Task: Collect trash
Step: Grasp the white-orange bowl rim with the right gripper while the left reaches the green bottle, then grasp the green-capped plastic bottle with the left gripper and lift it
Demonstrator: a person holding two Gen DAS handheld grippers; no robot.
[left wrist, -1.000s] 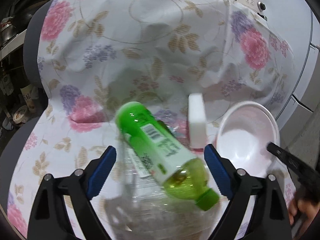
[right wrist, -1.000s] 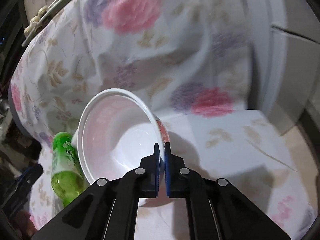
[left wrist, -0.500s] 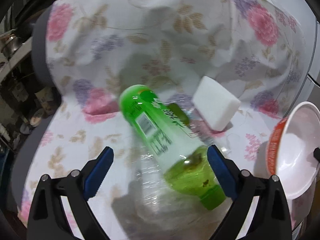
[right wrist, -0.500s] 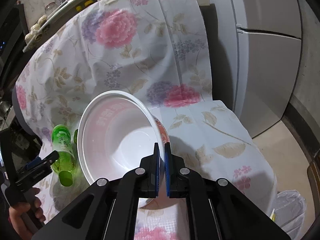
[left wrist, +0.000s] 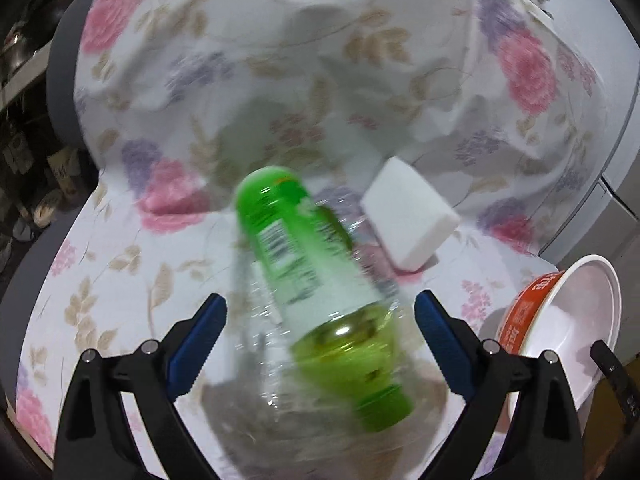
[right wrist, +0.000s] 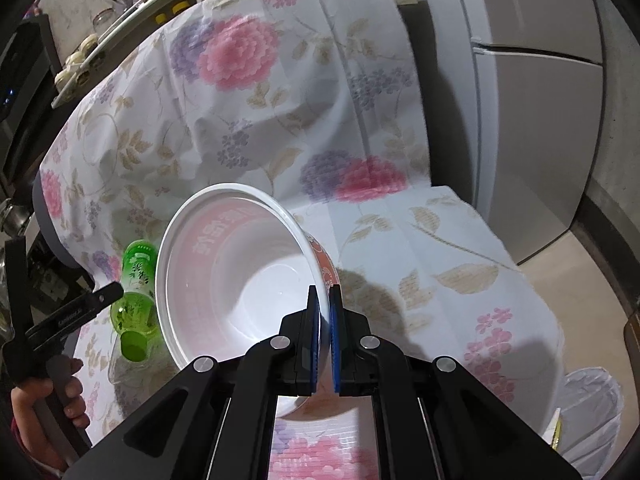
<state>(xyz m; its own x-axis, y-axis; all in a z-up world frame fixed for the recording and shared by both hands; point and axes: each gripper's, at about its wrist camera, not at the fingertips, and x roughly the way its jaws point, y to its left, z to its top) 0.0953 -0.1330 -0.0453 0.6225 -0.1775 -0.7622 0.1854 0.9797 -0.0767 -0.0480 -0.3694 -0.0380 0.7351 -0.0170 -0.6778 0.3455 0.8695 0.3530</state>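
Bowl (right wrist: 240,280) clamped by its rim in my right claw (right wrist: 325,304), lifted. Left claw (left wrist: 320,332) spread wide, empty; green bottle (left wrist: 316,296), clear plastic and white block (left wrist: 408,220) not yet collected.

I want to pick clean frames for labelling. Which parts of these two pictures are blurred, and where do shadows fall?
Left wrist view: the green bottle is smeared by motion; the white block is sharper. Right wrist view: mostly sharp; the bowl casts a dark shadow on the floral cloth to its right.
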